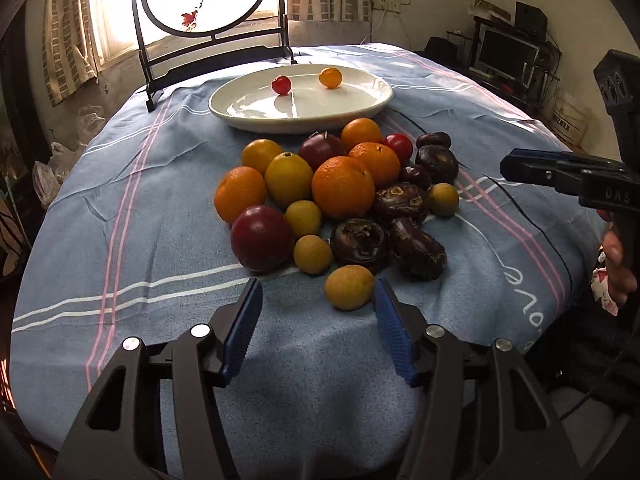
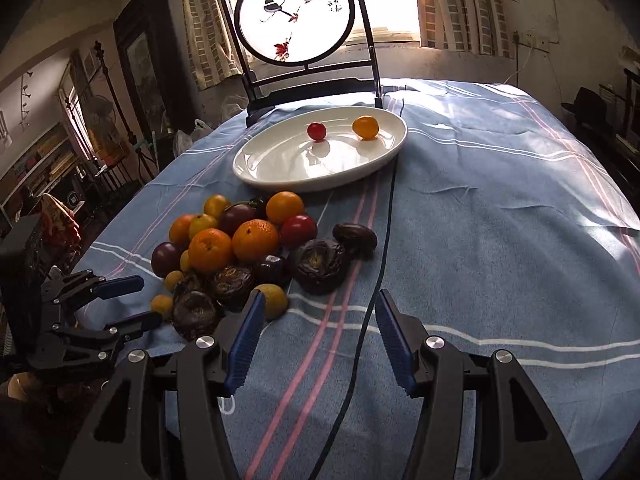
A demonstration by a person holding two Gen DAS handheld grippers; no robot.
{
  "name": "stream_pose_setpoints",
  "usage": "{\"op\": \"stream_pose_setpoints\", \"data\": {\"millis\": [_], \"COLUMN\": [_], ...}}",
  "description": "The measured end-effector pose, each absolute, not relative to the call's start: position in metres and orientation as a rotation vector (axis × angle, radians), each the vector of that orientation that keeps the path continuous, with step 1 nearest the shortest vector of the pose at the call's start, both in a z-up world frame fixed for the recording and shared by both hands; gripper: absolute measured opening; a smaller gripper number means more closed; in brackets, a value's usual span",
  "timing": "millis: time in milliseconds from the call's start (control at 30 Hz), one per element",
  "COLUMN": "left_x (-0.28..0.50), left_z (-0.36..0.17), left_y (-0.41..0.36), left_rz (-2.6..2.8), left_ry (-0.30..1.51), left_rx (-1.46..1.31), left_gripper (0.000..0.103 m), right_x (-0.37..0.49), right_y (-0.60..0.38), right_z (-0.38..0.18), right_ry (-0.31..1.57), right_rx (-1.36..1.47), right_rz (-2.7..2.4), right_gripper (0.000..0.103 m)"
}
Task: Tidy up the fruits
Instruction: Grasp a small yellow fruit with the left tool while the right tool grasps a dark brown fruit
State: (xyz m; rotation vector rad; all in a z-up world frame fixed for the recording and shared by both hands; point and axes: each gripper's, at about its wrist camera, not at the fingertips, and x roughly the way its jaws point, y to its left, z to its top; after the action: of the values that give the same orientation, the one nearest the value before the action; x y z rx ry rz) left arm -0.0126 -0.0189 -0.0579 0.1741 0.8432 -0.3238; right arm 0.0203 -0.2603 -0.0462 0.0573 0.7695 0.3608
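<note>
A heap of fruit (image 1: 340,196) lies on the blue striped cloth: oranges, yellow fruits, dark red plums, a red tomato and dark brown wrinkled fruits. The heap also shows in the right wrist view (image 2: 248,248). Behind it a white oval plate (image 1: 372,108) (image 2: 256,172) holds a small red tomato (image 1: 281,85) (image 2: 316,131) and a small orange fruit (image 1: 330,77) (image 2: 365,127). My left gripper (image 1: 318,292) is open and empty; a small yellow fruit (image 1: 349,287) lies just inside its right finger. My right gripper (image 2: 320,308) is open and empty, right of the heap.
A round bird-painted screen on a black stand (image 1: 208,0) (image 2: 296,20) stands behind the plate at the table's far edge. A thin dark cable (image 2: 384,240) runs along the cloth. Shelves and clutter fill the room around the table.
</note>
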Motion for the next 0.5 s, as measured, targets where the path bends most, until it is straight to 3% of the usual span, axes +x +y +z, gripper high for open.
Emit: {"op": "stream_pose_setpoints", "data": {"millis": [100, 200, 500], "left_x": [-0.011, -0.013, -0.024], "left_z": [-0.063, -0.063, -0.040], "left_y": [-0.022, -0.027, -0.010], "left_rz": [-0.328, -0.357, -0.328], "left_ry": [0.844, 0.842, 0.791], "left_rx": [0.158, 0.161, 0.100], "left_gripper": [0.046, 0.024, 0.024], "right_x": [0.011, 0.006, 0.009], "right_y": [-0.258, -0.257, -0.212], "right_z": [-0.043, -0.041, -0.059], "right_ry": [0.756, 0.745, 0.844], "right_rx": [0.035, 0.024, -0.027], "right_rz": [0.357, 0.357, 0.552], "right_gripper": [0.057, 0.057, 0.057]}}
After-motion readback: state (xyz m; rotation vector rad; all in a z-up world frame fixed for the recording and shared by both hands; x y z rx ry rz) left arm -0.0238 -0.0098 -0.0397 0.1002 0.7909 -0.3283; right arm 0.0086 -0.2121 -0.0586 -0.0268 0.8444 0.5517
